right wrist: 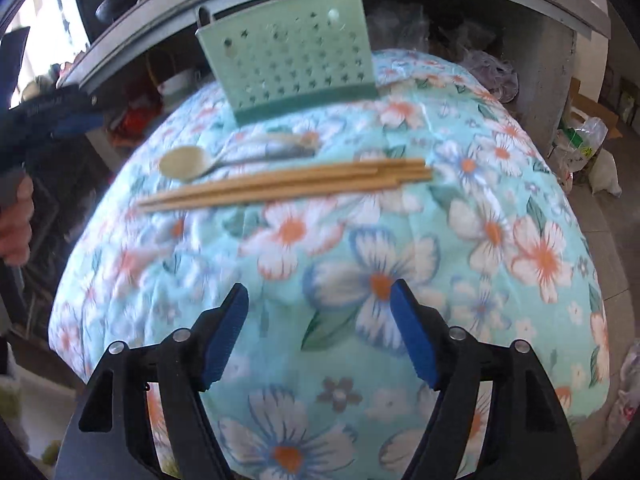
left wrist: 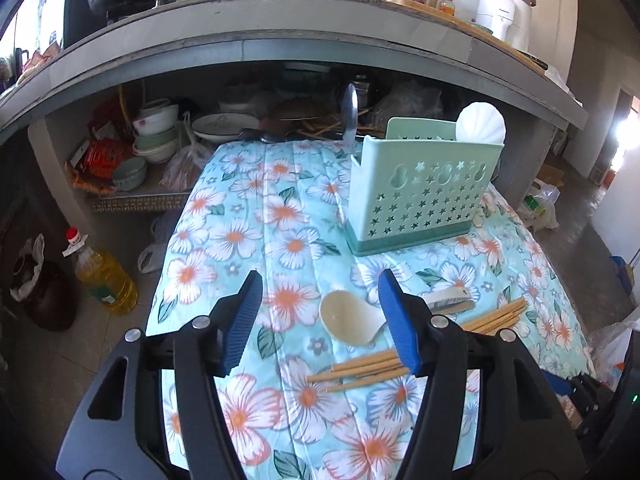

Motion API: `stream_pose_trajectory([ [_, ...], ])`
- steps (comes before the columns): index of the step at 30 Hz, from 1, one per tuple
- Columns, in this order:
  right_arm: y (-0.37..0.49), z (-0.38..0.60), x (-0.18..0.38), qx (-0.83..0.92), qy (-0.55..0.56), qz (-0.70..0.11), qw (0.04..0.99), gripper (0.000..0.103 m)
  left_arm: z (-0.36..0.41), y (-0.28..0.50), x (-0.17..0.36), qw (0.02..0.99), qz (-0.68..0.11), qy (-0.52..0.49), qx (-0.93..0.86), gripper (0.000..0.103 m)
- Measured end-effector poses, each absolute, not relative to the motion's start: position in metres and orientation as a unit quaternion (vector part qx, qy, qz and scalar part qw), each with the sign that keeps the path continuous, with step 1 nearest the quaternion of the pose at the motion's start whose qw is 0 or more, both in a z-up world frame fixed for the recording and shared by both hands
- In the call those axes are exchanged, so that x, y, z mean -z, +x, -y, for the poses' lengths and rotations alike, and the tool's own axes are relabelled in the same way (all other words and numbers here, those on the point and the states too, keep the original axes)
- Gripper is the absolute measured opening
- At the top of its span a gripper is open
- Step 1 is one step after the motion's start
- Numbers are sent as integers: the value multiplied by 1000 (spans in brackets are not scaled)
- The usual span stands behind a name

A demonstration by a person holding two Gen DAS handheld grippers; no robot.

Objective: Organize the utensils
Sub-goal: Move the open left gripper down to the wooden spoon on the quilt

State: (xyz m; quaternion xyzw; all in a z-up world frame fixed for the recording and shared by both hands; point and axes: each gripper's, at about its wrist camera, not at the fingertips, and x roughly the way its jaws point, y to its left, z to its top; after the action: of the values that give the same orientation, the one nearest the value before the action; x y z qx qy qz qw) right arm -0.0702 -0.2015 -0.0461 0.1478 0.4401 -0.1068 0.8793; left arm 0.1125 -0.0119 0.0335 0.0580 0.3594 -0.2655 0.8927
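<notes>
Both claws gape empty. The left gripper (left wrist: 320, 308) straddles the cream spoon (left wrist: 346, 316) at lower centre; chopsticks (left wrist: 360, 372) lie just below (another spoon beside them). Close squarely on the spoon's bowl, then lift toward the green holder (left wrist: 420, 200), upper right. The right gripper (right wrist: 320, 332) waits over bare cloth.

one green utensil holder (left wrist: 424, 196), one white scoop (left wrist: 481, 123) in it, one cream spoon (left wrist: 347, 317), a patterned spoon (left wrist: 448, 303), a few chopsticks (right wrist: 288, 186), exact count hard to tell
</notes>
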Motion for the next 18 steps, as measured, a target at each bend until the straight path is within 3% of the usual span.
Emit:
stream_pose_trajectory([
  [11,-69,180,61,102,104,-449,882,97,8,115,-34,895,-362,61,254,57],
  [18,-66,184,65,99,119,-446,881,97,9,120,-29,893,-370,58,250,57],
])
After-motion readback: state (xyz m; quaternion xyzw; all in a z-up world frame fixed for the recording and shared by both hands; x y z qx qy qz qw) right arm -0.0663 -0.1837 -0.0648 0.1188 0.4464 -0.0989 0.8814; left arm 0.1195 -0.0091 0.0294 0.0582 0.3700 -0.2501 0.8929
